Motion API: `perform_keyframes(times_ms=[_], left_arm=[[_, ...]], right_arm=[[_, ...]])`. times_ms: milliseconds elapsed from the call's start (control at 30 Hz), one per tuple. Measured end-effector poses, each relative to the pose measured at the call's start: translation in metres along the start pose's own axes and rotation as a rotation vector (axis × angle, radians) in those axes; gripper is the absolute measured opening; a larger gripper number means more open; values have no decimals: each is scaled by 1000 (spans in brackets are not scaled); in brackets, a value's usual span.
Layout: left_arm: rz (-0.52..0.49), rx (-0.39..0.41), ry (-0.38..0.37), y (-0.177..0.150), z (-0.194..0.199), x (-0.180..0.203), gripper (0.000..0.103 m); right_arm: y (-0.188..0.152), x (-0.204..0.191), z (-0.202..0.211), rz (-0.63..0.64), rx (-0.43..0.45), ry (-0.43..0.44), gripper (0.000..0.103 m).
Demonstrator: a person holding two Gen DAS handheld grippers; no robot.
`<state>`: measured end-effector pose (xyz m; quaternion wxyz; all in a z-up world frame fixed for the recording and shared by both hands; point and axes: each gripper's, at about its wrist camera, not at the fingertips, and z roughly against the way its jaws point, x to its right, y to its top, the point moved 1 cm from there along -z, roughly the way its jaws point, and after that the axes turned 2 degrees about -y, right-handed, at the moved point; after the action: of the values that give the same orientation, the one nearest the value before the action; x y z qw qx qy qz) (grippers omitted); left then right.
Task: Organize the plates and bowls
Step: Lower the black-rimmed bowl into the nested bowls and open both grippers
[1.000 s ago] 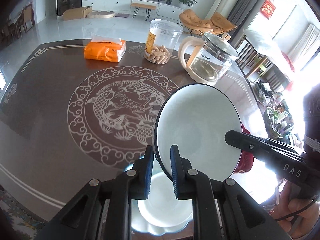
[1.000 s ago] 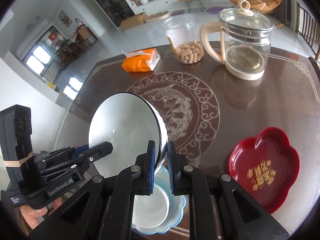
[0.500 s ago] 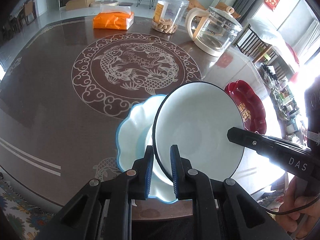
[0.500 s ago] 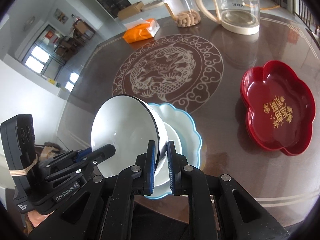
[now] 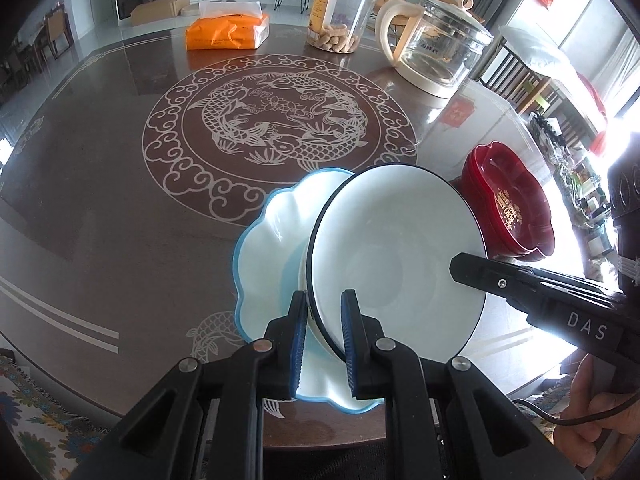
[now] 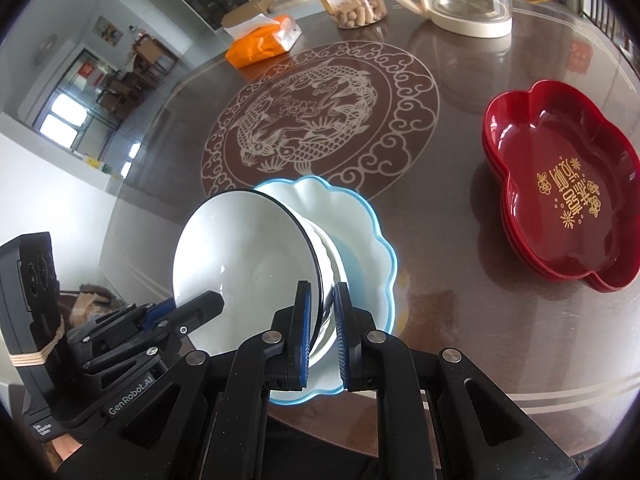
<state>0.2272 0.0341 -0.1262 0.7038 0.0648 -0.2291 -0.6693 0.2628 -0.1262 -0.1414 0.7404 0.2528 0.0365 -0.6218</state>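
The left tool (image 5: 323, 328) is clamped on the near rim of the white bowl (image 5: 396, 256); the right tool (image 6: 322, 320) grips its opposite rim. The tilted bowl sits over the blue-edged plate (image 5: 268, 248) on the desk (image 5: 100, 184), red dishes (image 6: 560, 184) to the right.

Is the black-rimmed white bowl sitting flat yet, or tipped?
Tipped. The bowl leans on edge over the blue-rimmed plate, its rim clamped by both tools.

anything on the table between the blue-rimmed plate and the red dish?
Nothing: between the blue-rimmed plate and the red dish there is only bare brown tabletop with reflections. The right wrist view shows it best.
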Motion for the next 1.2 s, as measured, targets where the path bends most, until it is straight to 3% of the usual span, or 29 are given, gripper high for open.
perform_keyframes(times_ms=[433, 700, 833, 867, 1000, 1200], left_arm=[[-124, 51, 139, -9, -4, 21, 16], [-132, 68, 156, -8, -5, 21, 17], [-96, 127, 125, -4, 7, 15, 17], [-85, 139, 116, -2, 9, 13, 17], [-53, 205, 106, 1, 26, 6, 17], [-29, 312, 116, -8, 56, -1, 18]], right_arm=[[-9, -9, -1, 105, 36, -97, 11], [-11, -16, -1, 167, 57, -146, 10], [-12, -19, 1, 203, 102, -159, 15], [-12, -19, 2, 204, 112, -148, 18], [-15, -21, 15, 203, 183, -116, 57], [-21, -17, 42, 174, 281, -129, 67]])
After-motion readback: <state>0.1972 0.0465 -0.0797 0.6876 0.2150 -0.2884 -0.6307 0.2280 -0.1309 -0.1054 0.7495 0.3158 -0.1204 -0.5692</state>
